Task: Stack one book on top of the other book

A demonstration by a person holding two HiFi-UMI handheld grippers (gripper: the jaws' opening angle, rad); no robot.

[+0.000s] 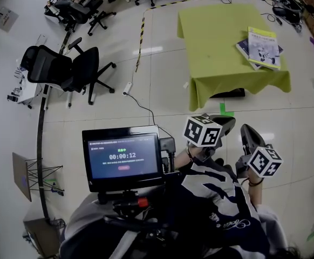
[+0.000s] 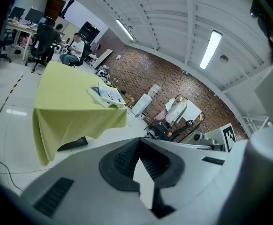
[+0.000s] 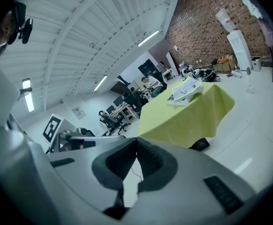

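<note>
1. Fingers (image 2: 122, 157) of left gripper (image 1: 225, 124) and right gripper (image 1: 248, 135), black and ribbed, press together on nothing.
2. Glossy top book (image 1: 264, 46) lies askew on lower book (image 1: 244, 46), on cloth-draped yellow-green desk (image 1: 216, 42), well apart.

Green-clothed table (image 1: 216, 42), books (image 1: 264, 47) stacked near corner

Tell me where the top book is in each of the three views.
Head view: the top book lies upper right, lying on a darker book.
Left gripper view: the top book is left of centre.
Right gripper view: the top book is right of centre, upper half.
Shared landmark: the yellow-green tablecloth beneath it.
</note>
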